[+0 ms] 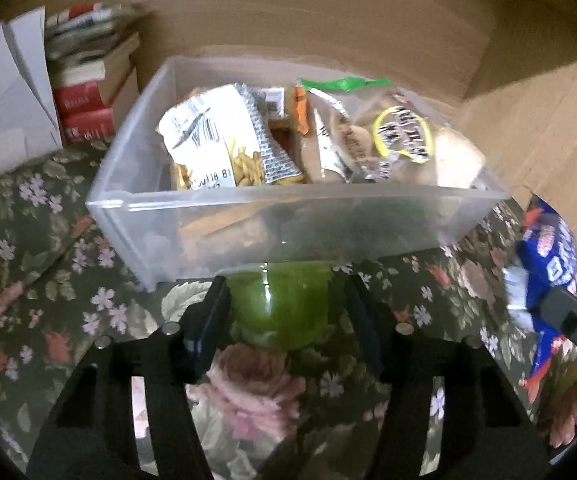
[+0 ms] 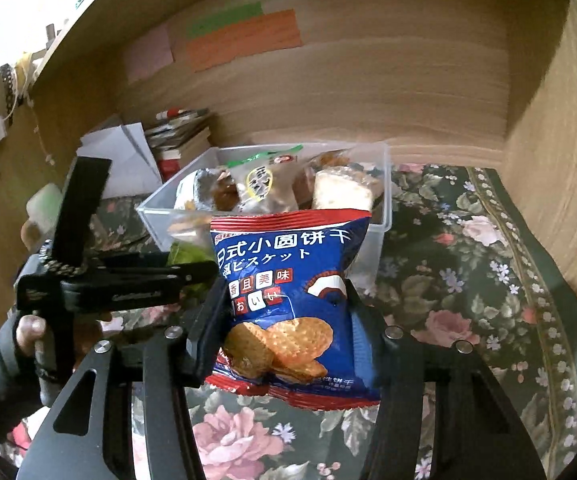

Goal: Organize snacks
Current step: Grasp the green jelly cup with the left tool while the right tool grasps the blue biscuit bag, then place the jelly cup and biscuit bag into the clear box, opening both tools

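Note:
A clear plastic bin [image 1: 248,208] stands on the floral cloth and holds several snack packets, among them a white fries bag [image 1: 216,140] and a clear pack with a yellow ring [image 1: 400,136]. Just in front of the bin's near wall, my left gripper [image 1: 284,292] is shut on a green translucent cup [image 1: 284,312]. The right wrist view shows that gripper [image 2: 192,268] from the side, left of the bin [image 2: 386,200]. My right gripper [image 2: 284,284] is shut on a blue and red biscuit packet [image 2: 288,320], held upright before the bin. That packet [image 1: 548,256] also shows at the left view's right edge.
The floral cloth [image 1: 248,392] covers the shelf floor inside a wooden compartment. Stacked books [image 1: 88,80] and white folded paper [image 1: 8,92] sit left of the bin. Coloured paper notes [image 2: 244,36] stick to the back panel. A hand in a dark sleeve [image 2: 28,328] holds the left gripper.

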Available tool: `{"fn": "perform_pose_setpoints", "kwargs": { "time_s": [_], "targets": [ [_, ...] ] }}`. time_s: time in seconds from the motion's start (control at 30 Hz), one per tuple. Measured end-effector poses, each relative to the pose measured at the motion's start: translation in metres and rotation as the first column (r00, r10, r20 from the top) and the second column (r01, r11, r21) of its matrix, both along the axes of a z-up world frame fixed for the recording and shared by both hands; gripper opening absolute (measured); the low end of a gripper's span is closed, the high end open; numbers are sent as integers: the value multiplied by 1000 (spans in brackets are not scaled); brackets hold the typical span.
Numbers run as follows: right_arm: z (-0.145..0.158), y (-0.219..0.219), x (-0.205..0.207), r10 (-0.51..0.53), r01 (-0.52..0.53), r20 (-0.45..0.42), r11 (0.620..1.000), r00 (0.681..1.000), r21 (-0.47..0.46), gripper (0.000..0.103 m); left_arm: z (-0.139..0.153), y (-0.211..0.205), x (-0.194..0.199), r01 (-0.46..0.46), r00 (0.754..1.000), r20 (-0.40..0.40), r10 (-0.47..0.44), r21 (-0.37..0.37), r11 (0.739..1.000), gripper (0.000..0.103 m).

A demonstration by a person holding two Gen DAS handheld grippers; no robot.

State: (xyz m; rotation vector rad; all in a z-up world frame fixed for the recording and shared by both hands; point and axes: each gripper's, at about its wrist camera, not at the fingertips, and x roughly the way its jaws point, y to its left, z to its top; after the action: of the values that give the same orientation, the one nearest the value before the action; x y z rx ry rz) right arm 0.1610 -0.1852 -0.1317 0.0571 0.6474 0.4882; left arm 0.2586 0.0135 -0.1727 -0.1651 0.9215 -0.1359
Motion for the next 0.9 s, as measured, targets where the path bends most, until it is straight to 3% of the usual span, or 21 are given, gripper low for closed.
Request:
{"fn": "perform_pose_setpoints", "kwargs": {
  "time_s": [0.33, 0.47, 0.63, 0.9],
  "targets": [
    [8, -6, 12, -10, 10, 17, 1000, 1000, 24, 50, 10, 4, -19, 24, 999, 33, -25, 15, 1000, 49],
    [19, -6, 18, -13, 11, 50, 999, 999, 30, 50, 34, 5, -36, 15, 994, 109, -19, 29, 999, 48],
    [33, 0, 29, -26, 24, 97, 999, 995, 27, 50, 66, 11, -42, 12, 983, 184, -8, -20, 1000, 47],
    [46, 10, 56, -32, 31, 123, 999, 992, 14, 50, 94, -1, -13, 15, 966, 257, -11, -15, 1000, 46]
  ]
}}
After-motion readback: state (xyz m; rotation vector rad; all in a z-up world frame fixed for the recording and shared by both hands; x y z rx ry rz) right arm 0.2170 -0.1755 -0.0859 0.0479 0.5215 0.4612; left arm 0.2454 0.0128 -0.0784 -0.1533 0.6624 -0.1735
